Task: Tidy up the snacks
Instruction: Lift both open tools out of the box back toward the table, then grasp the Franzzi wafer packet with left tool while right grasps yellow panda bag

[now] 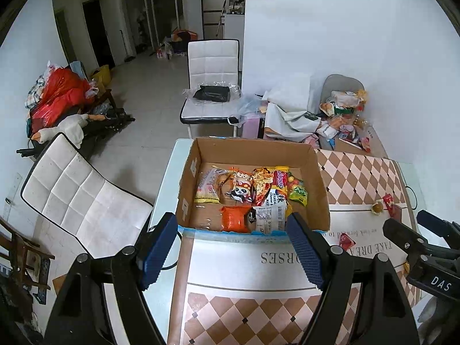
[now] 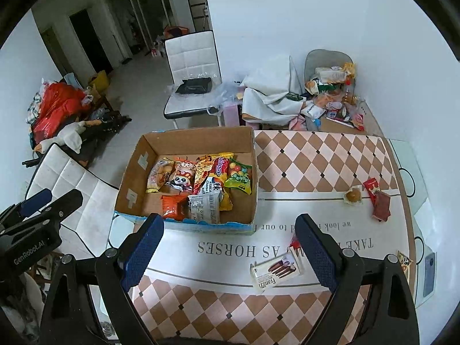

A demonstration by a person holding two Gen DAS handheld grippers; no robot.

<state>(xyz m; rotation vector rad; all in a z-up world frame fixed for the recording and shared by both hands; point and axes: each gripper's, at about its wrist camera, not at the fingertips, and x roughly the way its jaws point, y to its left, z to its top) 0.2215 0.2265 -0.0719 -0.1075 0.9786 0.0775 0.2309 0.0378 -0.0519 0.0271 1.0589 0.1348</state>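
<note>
A cardboard box [image 1: 322, 172] [image 2: 132, 169] stands on the table and holds several snack packets [image 1: 247, 192] [image 2: 201, 184]. My left gripper [image 1: 233, 244] is open and empty, above the table just in front of the box. My right gripper [image 2: 230, 247] is open and empty, in front of the box's right corner. A white Franzzi biscuit packet [image 2: 276, 270] lies on the table near the right gripper's right finger. A small red packet [image 1: 346, 241] [image 2: 293, 241] lies close by. A round bun [image 2: 353, 195] [image 1: 377, 207] and red packets [image 2: 379, 201] [image 1: 391, 204] lie further right.
The table has a brown and pink checked cloth [image 2: 316, 158]. White chairs stand to the left [image 1: 80, 195] and behind the table [image 1: 212, 66]. A heap of snacks and bags [image 2: 333, 95] sits at the back right. A small panda packet [image 2: 404, 261] and a phone [image 2: 429, 273] lie at the right edge.
</note>
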